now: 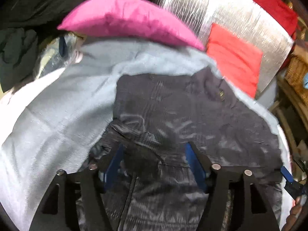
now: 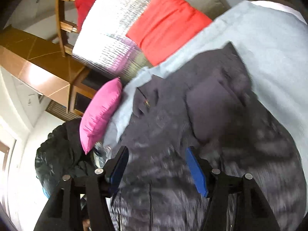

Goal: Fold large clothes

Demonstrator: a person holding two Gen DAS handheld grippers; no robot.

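While both claws hang over the dark padded jacket (image 1: 192, 111), the move turns on where its fabric lies: directly ahead of and under each one, spread on the pale grey sheet (image 1: 57, 105). Left gripper (image 1: 154, 165), bottom centre of its view, jaws approx. half open, a dark fold between the blue pads; can't tell if they press it. Right gripper (image 2: 156, 169), bottom centre, also part open w/ blurred jacket cloth in the gap, no clear pinch. Jacket's zip runs bottom-to-top through both frames, toward the pink pillow (image 1: 130, 21). Neither hand looks nearer.
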